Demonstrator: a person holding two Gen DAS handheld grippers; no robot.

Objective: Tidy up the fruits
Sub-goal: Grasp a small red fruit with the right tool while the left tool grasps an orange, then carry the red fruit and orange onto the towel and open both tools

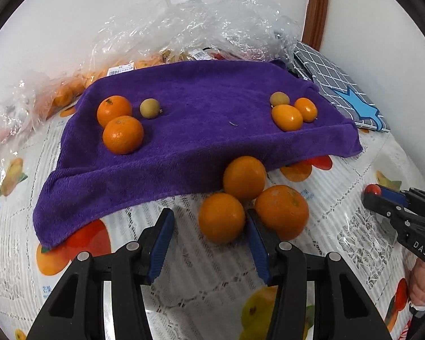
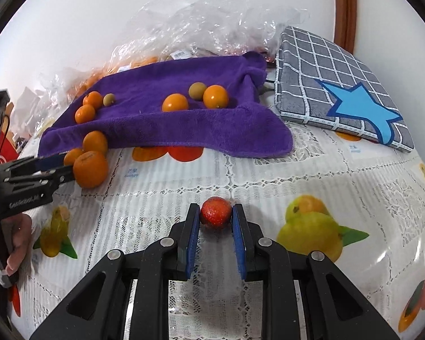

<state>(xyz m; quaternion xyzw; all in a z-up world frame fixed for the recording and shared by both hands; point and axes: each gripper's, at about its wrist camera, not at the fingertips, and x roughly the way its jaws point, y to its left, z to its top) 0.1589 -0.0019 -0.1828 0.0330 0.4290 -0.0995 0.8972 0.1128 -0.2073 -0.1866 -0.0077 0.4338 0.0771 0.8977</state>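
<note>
A purple towel (image 1: 201, 104) lies on the table with two oranges (image 1: 123, 133) and a small brown fruit (image 1: 149, 108) at its left, and two kumquats (image 1: 287, 117) and another brown fruit at its right. Three oranges sit at the towel's front edge; the nearest (image 1: 221, 217) lies between the tips of my open left gripper (image 1: 209, 218), without touching them. My right gripper (image 2: 215, 216) is shut on a small red fruit (image 2: 215, 212) just above the tablecloth. In the right wrist view the left gripper (image 2: 56, 167) reaches the three oranges (image 2: 90, 168).
Crinkled clear plastic bags (image 1: 184, 22) with more oranges lie behind the towel against the white wall. A grey checked cushion with a blue star (image 2: 342, 93) lies at the right. The tablecloth (image 2: 297, 170) is white lace with printed fruit.
</note>
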